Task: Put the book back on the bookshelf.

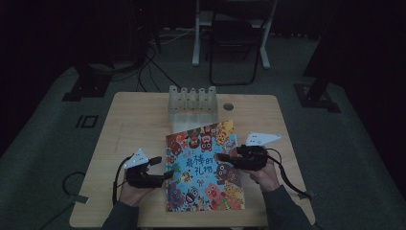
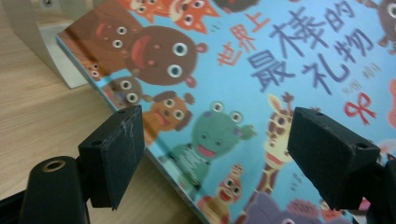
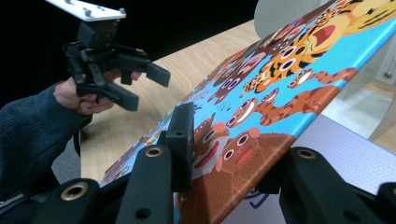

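High view, landmark picture book [image 1: 203, 167]: lay on the wooden table [image 1: 134, 120], directly in front of the clear divider rack [image 1: 192, 103], far corner touching or nearly touching the rack base.

Progress, judged as follows:
- Gripped already at the book's right-hand edge by the right gripper [image 1: 222, 158]. Confirmed in the right gripper view: right gripper [image 3: 224, 154] clamped narrow on the front cover, one jaw above and one beneath, with the cover tilted up off a white inner page [image 3: 336, 149].
- Not yet gripped on the book's left side. Left gripper [image 1: 163, 167] held just beside the spine edge, jaws wide and holding nothing. Confirmed in the left gripper view: left gripper [image 2: 215, 154] spread over the cover artwork, pads clear of the book. Seen likewise from the right gripper view, left gripper [image 3: 144, 88] raised above the table, apart from the book.
- Left to do, by estimate: take up the spine side, lift the book clear, stand it in a rack slot.

Containers:
- Divider rack behind the book: several upright slots, no contents made out in any of them.
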Demonstrator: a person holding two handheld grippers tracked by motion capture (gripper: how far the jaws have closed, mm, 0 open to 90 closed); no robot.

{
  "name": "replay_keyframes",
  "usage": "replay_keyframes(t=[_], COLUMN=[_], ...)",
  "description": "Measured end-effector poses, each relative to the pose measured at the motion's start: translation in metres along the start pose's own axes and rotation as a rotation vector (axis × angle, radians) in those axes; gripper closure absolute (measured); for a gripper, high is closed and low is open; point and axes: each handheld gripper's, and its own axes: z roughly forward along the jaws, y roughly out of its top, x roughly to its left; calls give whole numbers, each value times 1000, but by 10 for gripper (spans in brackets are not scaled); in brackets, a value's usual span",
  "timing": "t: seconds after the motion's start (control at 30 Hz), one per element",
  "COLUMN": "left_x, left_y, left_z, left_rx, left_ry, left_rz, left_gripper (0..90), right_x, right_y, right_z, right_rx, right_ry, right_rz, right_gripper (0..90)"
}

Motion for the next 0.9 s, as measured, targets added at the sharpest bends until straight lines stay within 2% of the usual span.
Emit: replay_keyframes(t=[0.17,0.27,0.6,0.9], left_x=[9,11,17,21], left_y=[6,9,21,30], left_z=[1,4,10,16], left_rx=[-10,-1,-4,-22], left_ry=[7,23,36,28], left_rz=[-15,-8,8,14], left_gripper=[188,188,188,187], right_x=[3,3,5,10], right_y=[1,1,4,10], right_z=[-3,-5,-11,-17], right_rx=[-21,-33,-59,-84], right_ry=[-1,0,-8,-12], right_rz=[-33,-43,-63,-100], right_gripper=[659,661,668,678])
